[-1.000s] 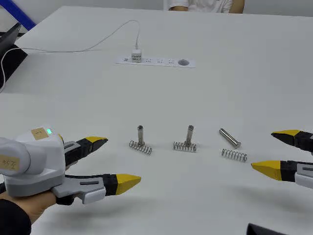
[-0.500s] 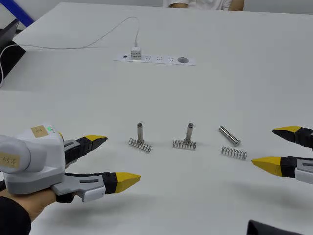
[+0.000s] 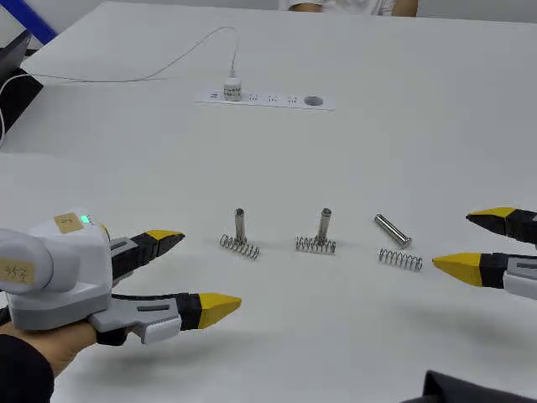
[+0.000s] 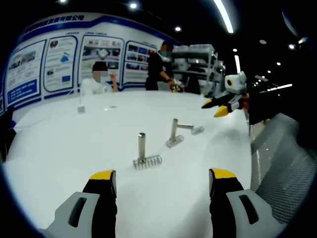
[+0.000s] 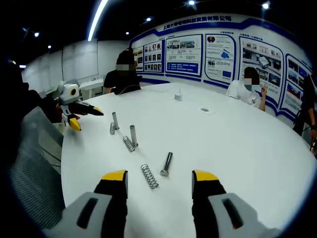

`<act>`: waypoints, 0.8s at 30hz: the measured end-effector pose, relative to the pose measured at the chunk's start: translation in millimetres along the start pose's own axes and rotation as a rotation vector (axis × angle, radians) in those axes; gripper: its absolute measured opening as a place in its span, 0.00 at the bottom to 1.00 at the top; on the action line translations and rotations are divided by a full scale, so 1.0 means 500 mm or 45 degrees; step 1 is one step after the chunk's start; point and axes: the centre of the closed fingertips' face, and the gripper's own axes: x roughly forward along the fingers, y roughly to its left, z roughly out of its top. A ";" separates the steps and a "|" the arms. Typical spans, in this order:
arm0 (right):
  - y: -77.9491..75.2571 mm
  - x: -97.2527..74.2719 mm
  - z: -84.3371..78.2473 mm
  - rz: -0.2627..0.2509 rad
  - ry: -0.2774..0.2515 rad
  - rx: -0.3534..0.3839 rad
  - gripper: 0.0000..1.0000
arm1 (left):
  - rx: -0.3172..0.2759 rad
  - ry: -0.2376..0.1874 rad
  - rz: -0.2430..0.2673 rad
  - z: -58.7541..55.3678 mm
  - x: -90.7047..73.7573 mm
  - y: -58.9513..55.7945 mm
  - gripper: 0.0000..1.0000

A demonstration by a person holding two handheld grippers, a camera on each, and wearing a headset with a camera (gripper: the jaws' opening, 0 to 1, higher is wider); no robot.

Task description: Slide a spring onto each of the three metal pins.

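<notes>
Two metal pins stand upright on the white table, the left pin (image 3: 240,222) and the middle pin (image 3: 325,223). A third pin (image 3: 392,231) lies on its side at the right. A loose spring lies flat in front of each: left spring (image 3: 238,246), middle spring (image 3: 315,245), right spring (image 3: 399,259). My left gripper (image 3: 201,270) is open, low at the left, facing the left pin (image 4: 141,147) and its spring (image 4: 147,161). My right gripper (image 3: 453,242) is open at the right edge, facing the right spring (image 5: 148,176) and the lying pin (image 5: 167,164).
A white power strip (image 3: 267,101) with a plugged charger (image 3: 232,89) and its cable lies farther back on the table. A dark object (image 3: 470,390) juts in at the bottom right. People sit at the table's far side.
The head camera has shifted a little. The right gripper has edged slightly up and in toward the right spring. The pins, springs and left gripper have not moved.
</notes>
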 end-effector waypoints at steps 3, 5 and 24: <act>-0.004 0.009 0.006 0.005 0.012 -0.008 0.51 | 0.000 0.001 0.000 0.000 -0.001 -0.001 0.77; -0.005 0.016 0.010 0.010 0.025 -0.007 0.49 | 0.000 0.001 0.000 0.000 -0.001 -0.001 0.77; -0.035 0.107 0.032 -0.048 0.236 -0.064 0.35 | -0.002 0.006 -0.009 0.000 0.001 -0.007 0.77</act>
